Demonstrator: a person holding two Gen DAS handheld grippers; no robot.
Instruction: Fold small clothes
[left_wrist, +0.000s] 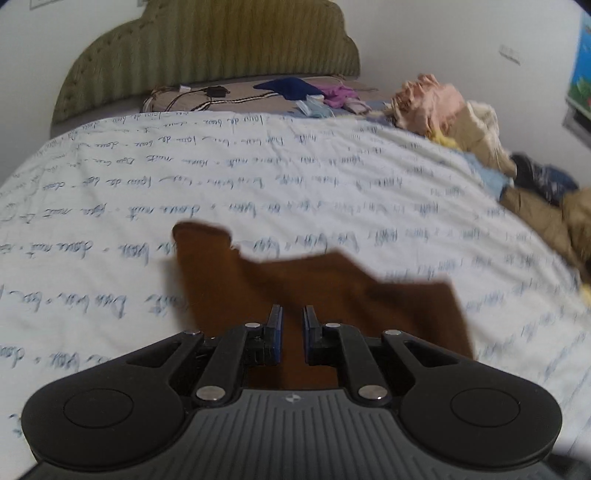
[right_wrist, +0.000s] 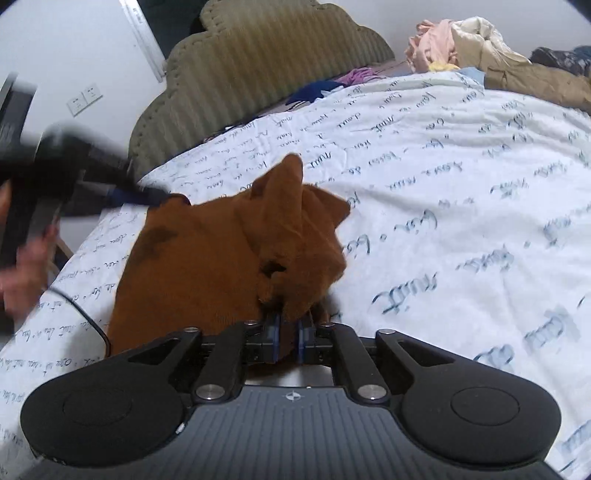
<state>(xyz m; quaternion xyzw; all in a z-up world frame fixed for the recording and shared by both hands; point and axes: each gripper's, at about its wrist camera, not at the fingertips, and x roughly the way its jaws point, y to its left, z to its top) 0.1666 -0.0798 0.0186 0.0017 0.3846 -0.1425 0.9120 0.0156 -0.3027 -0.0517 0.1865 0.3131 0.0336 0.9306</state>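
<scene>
A small brown garment (left_wrist: 314, 288) lies on the white bedsheet with blue handwriting (left_wrist: 184, 184). My left gripper (left_wrist: 293, 312) hovers over its near edge with a narrow gap between its blue pads; nothing shows between them. In the right wrist view the garment (right_wrist: 207, 258) is bunched and lifted at its right side. My right gripper (right_wrist: 289, 319) is shut on a fold of it. The left gripper (right_wrist: 155, 194) shows there too, blurred, at the garment's far left corner.
A pile of clothes (left_wrist: 480, 140) lies at the bed's right side, also in the right wrist view (right_wrist: 480, 48). A green padded headboard (left_wrist: 207, 51) stands behind. Cables (left_wrist: 207, 94) and more small clothes (left_wrist: 317, 94) lie near it.
</scene>
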